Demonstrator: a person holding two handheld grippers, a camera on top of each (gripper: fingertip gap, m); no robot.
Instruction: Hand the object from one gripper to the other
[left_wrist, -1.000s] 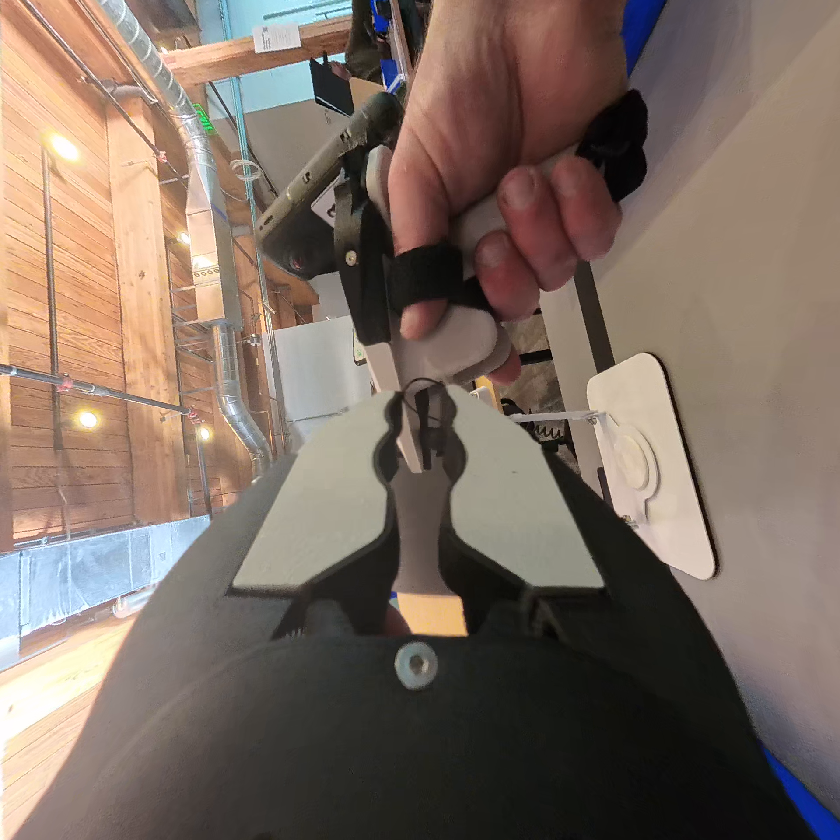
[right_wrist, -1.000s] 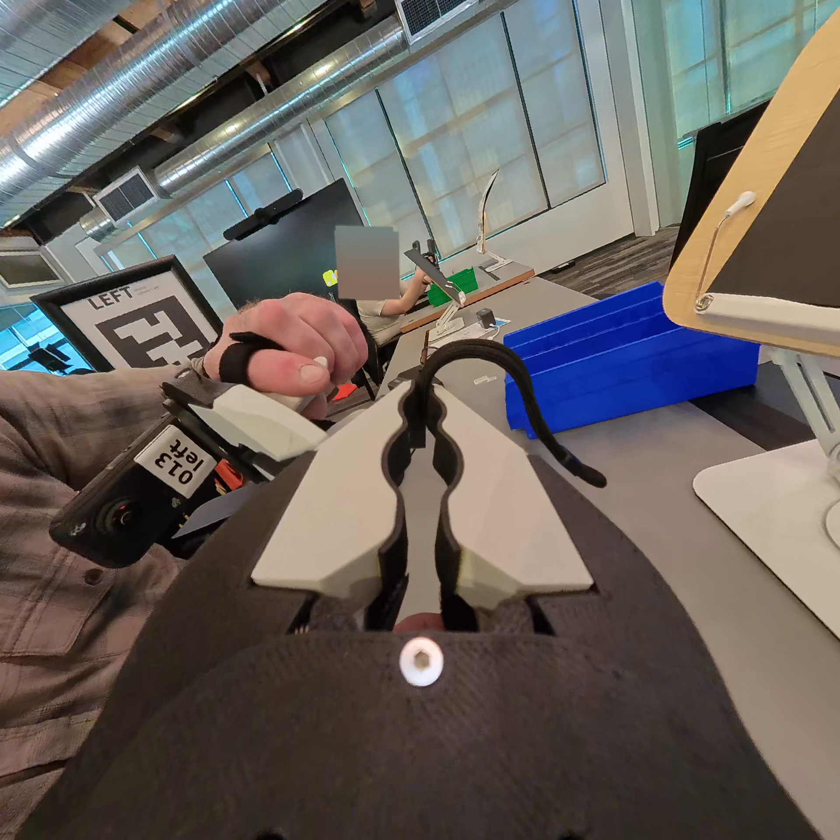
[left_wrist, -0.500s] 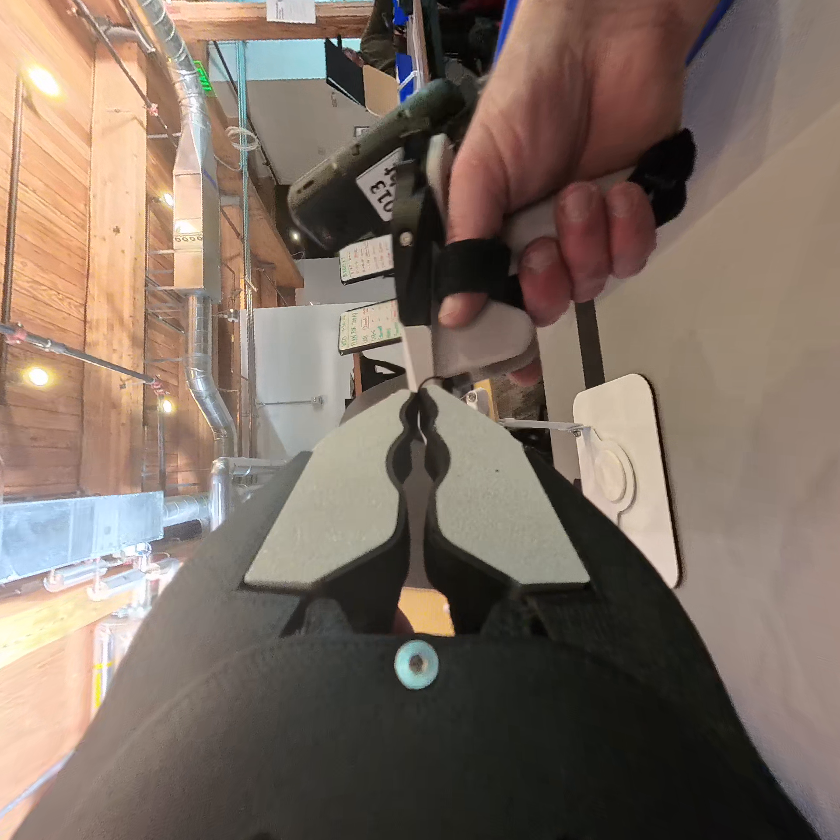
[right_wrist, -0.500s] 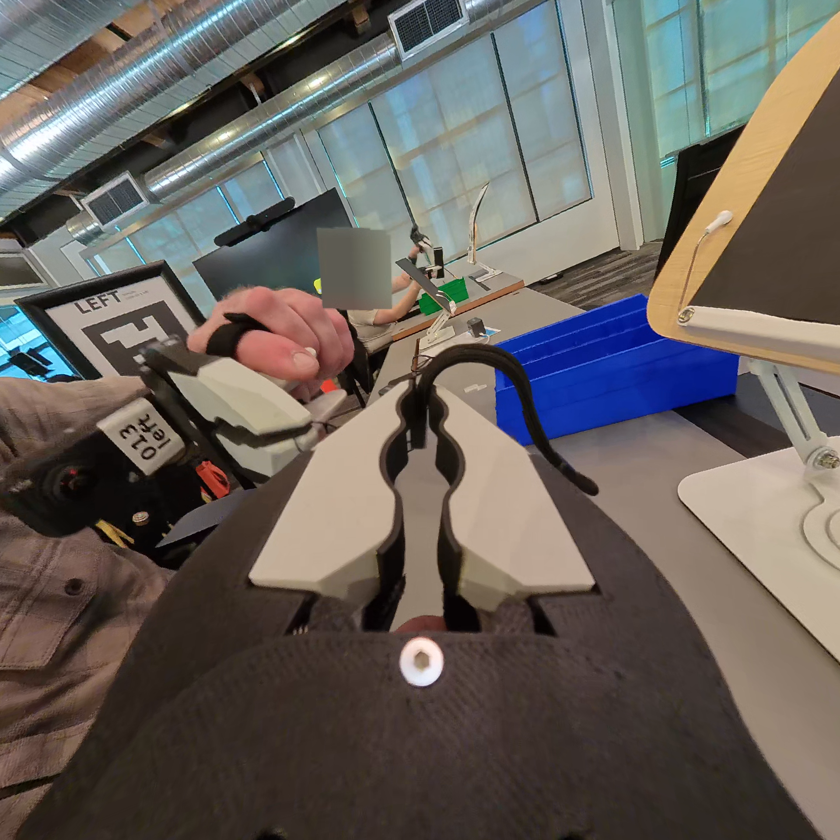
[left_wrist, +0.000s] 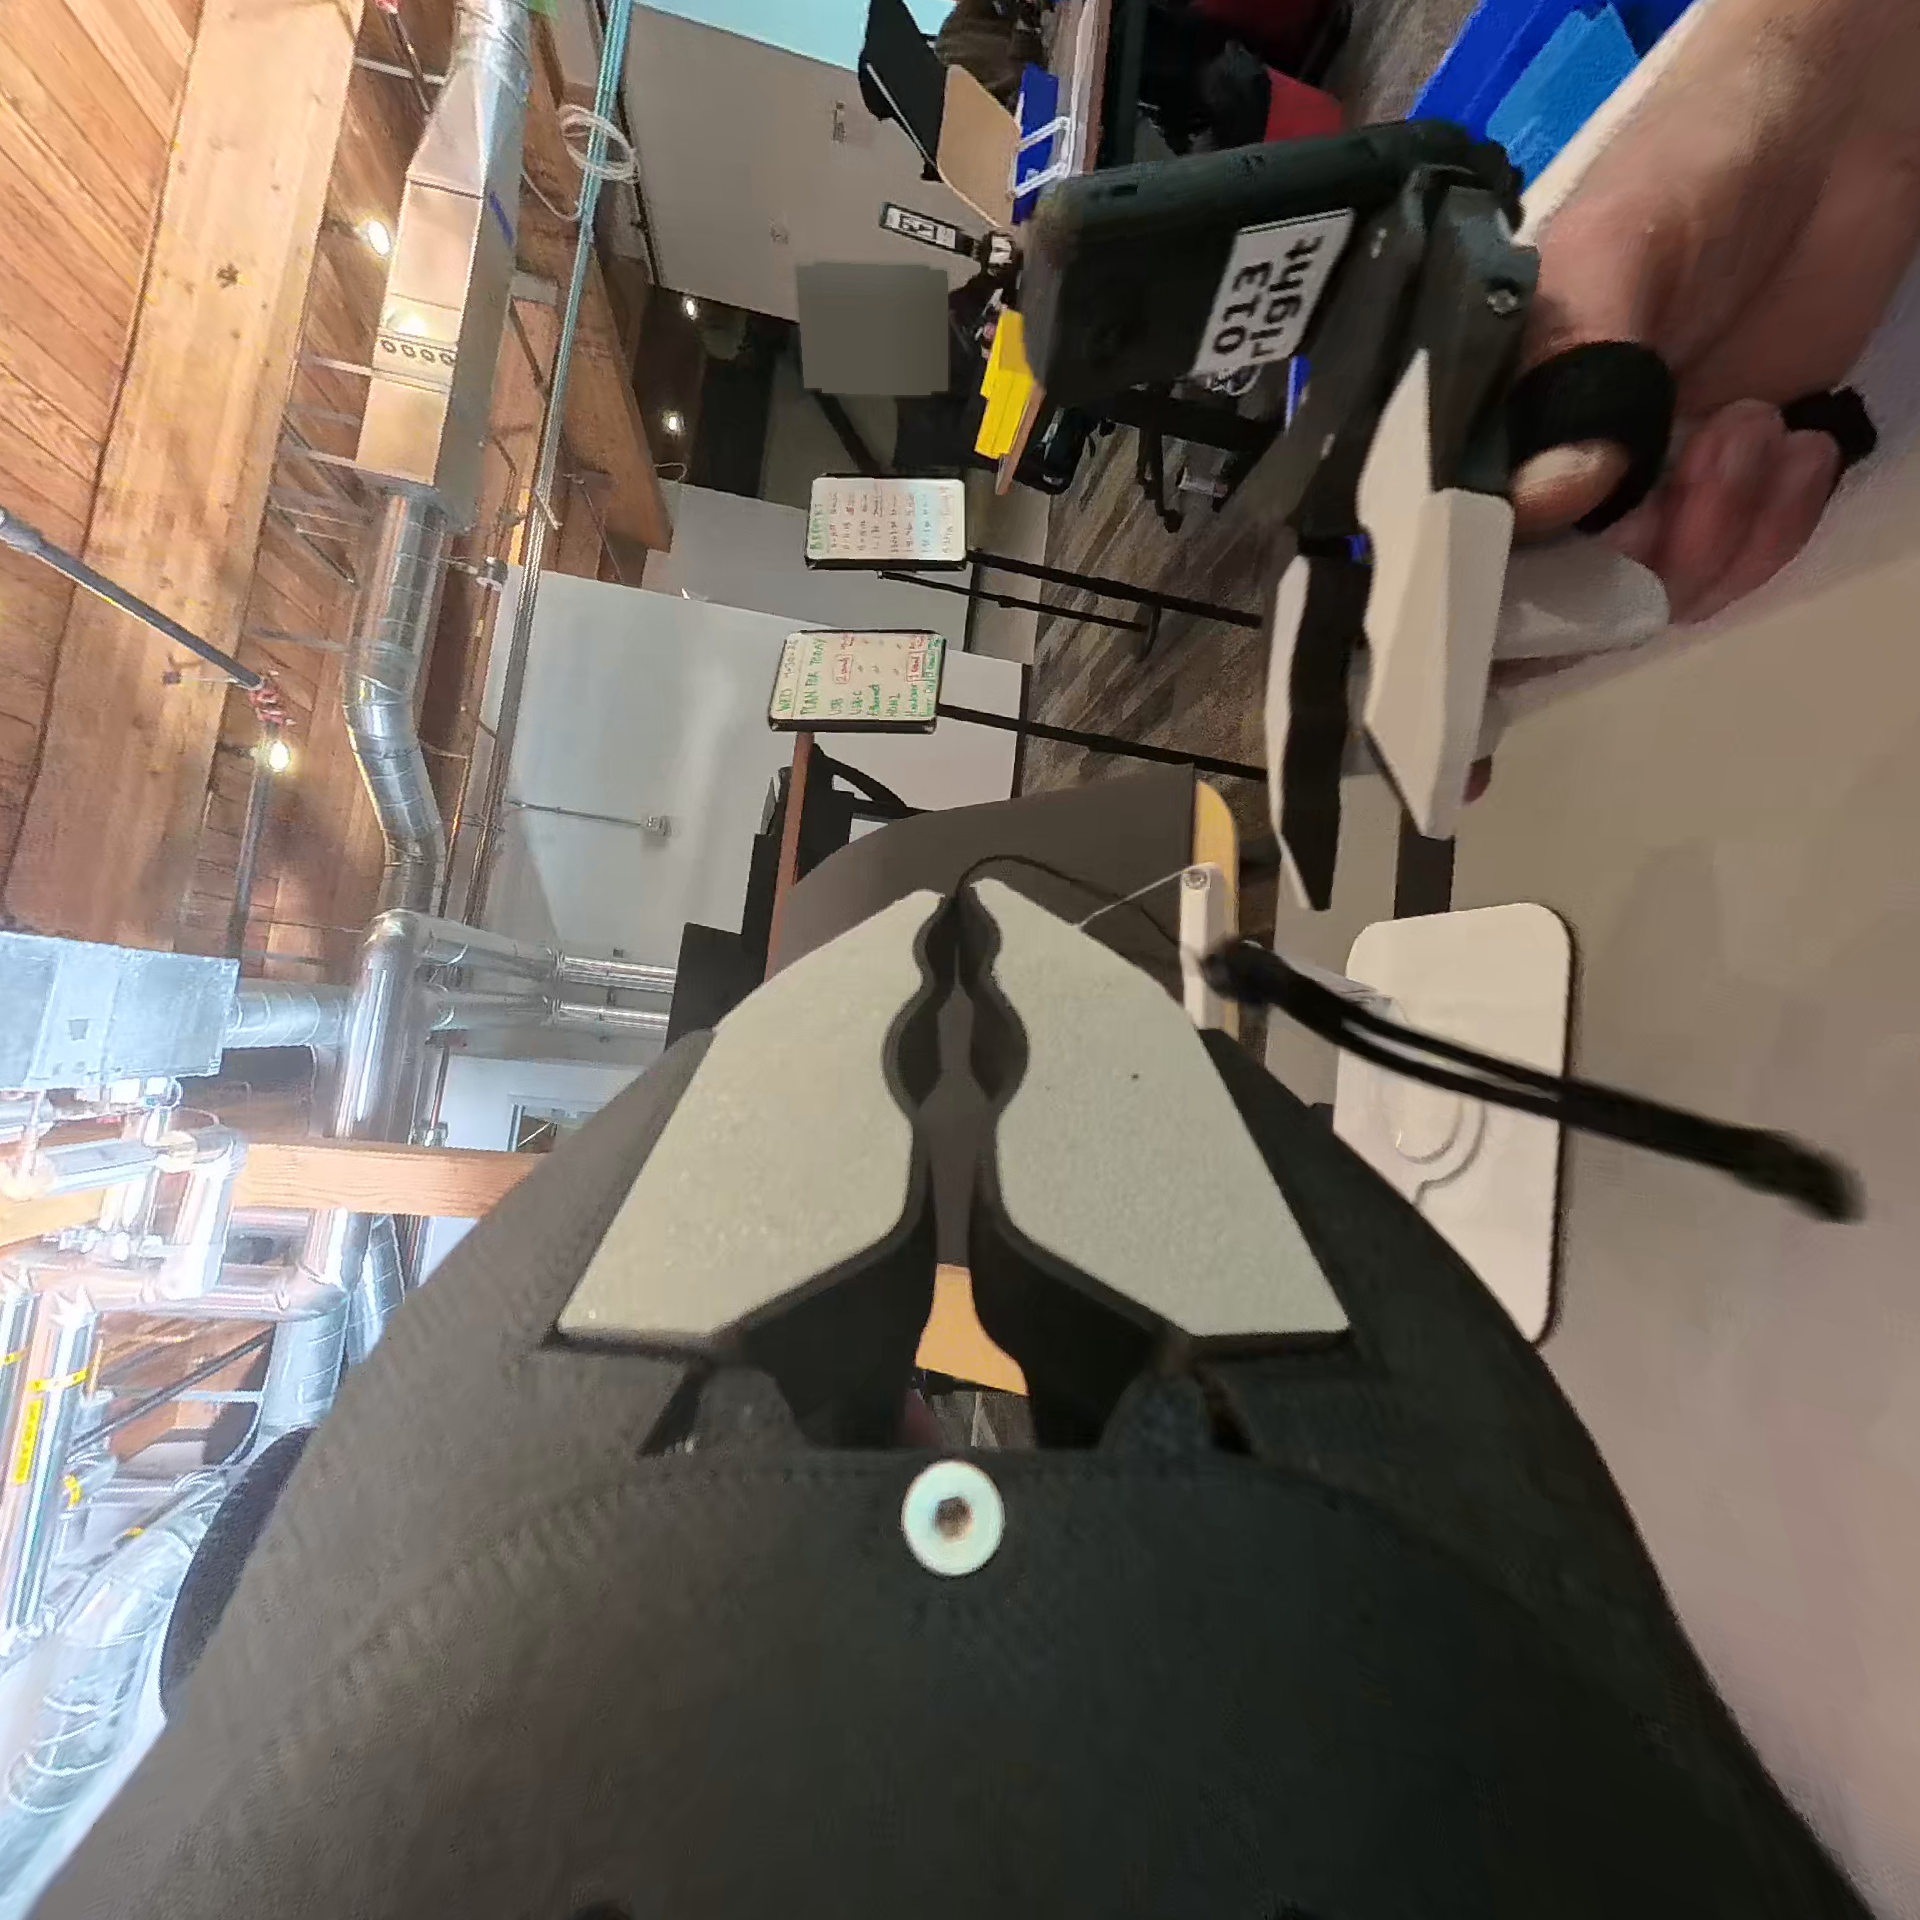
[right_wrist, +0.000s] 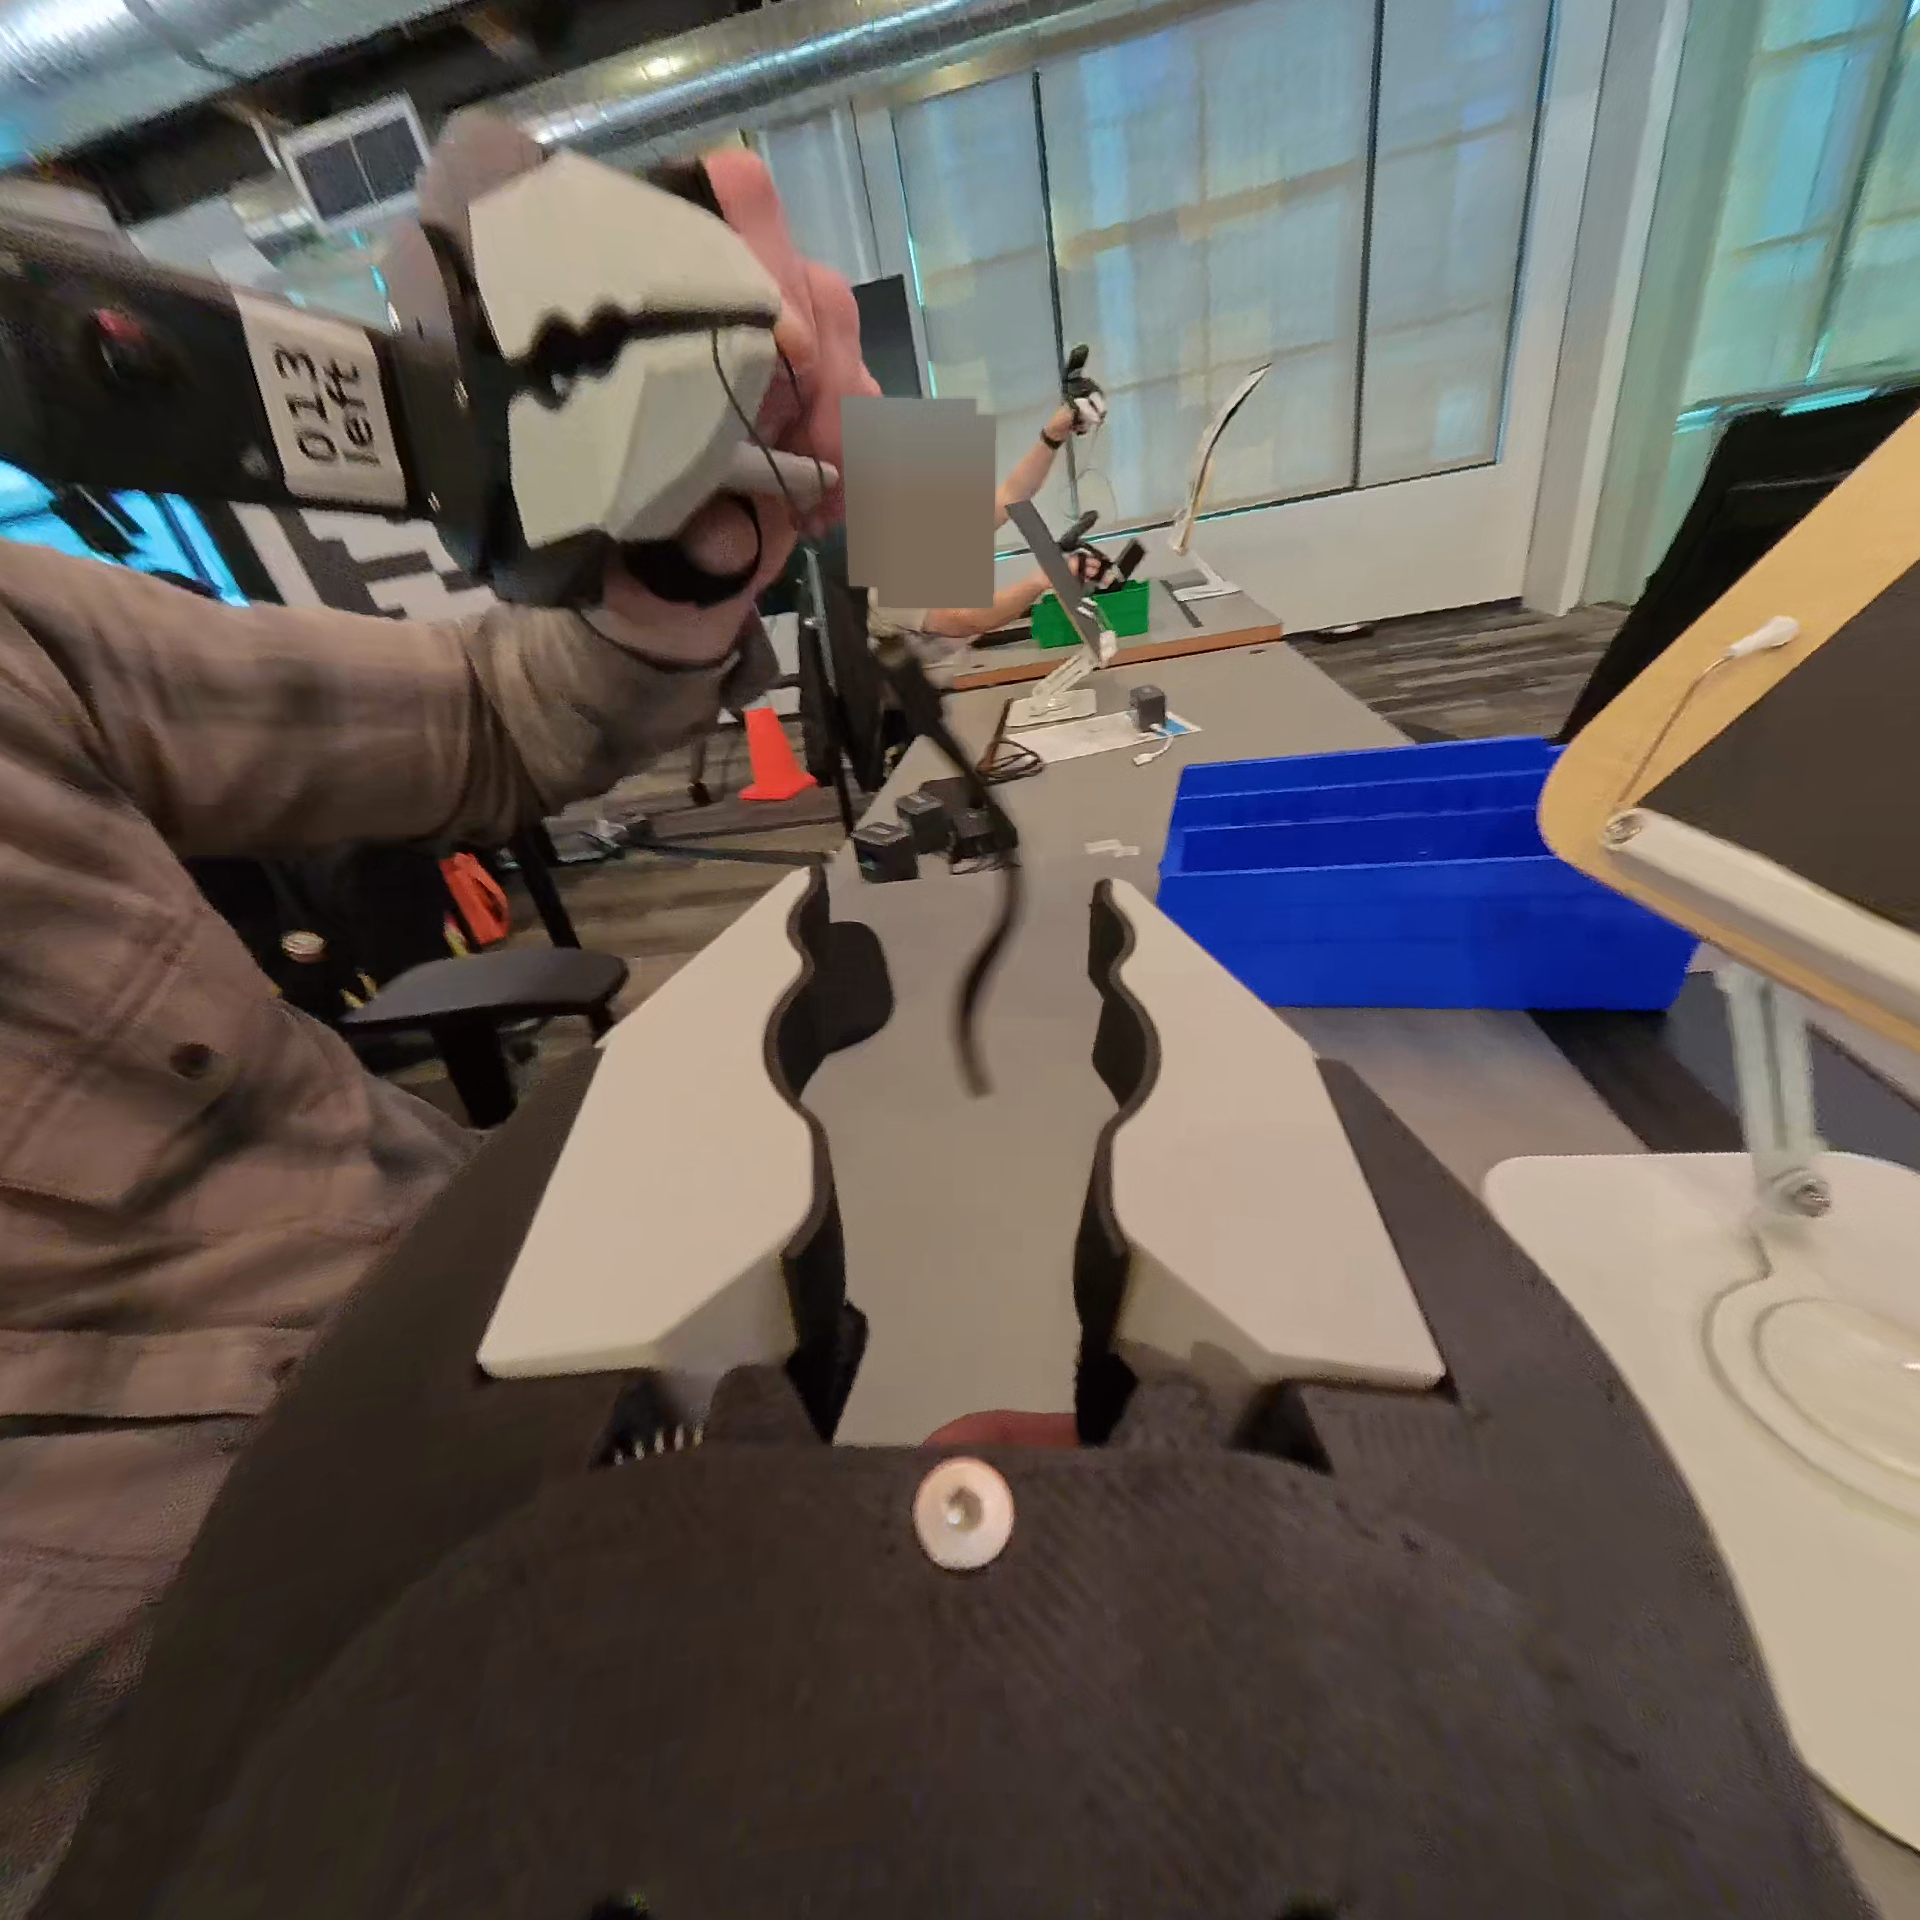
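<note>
Grey tabletop (right_wrist: 1340, 1049), blue bin (right_wrist: 1403, 883) at 2 o'clock in the right wrist view, white stand base (right_wrist: 1621, 1320) at 3; glass-walled office behind, timber wall and ducts in the left view. Left gripper (left_wrist: 958, 904) pinched closed on the thin cord of a black strap (left_wrist: 1538, 1101); the strap's long axis runs toward 4 o'clock, free end low right, blurred. Right gripper (right_wrist: 956, 894) spread wide, holding nothing; the strap (right_wrist: 987, 966) dangles between its fingers without contact.
</note>
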